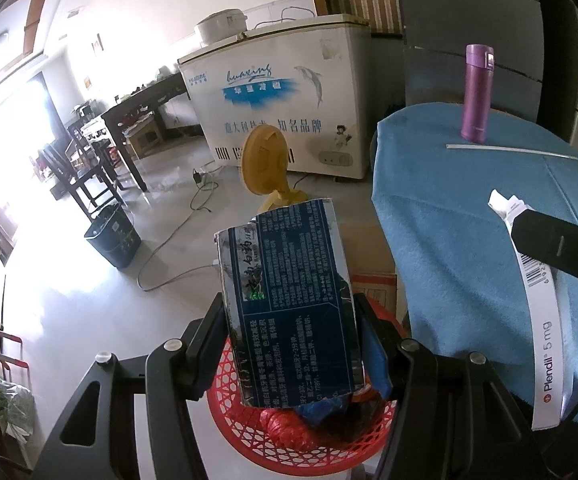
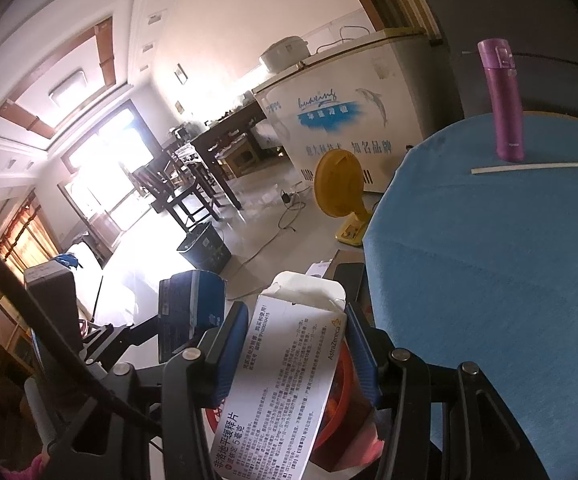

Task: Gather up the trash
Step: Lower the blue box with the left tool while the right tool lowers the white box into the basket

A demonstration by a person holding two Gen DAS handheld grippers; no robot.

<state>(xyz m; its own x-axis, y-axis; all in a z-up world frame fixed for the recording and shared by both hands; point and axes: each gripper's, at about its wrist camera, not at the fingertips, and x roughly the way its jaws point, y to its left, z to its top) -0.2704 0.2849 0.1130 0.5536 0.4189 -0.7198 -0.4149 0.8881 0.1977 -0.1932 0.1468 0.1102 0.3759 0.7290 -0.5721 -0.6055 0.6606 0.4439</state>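
Observation:
My left gripper [image 1: 293,320] is shut on a dark blue toothpaste box [image 1: 289,300], held upright above a red mesh basket [image 1: 249,412] that holds red and blue scraps. My right gripper [image 2: 295,344] is shut on a white medicine box [image 2: 285,380] with an open torn top, held over the same red basket [image 2: 339,404]. The white box also shows at the right in the left wrist view [image 1: 545,340]. The left gripper with the blue box shows at the left in the right wrist view [image 2: 191,308].
A table with a blue cloth [image 1: 489,220] stands to the right, bearing a purple flask [image 1: 476,92] and a white straw [image 1: 509,150]. A yellow fan [image 1: 265,168], a dark bin [image 1: 113,240], a cable and a white chest freezer [image 1: 281,100] are on the floor beyond.

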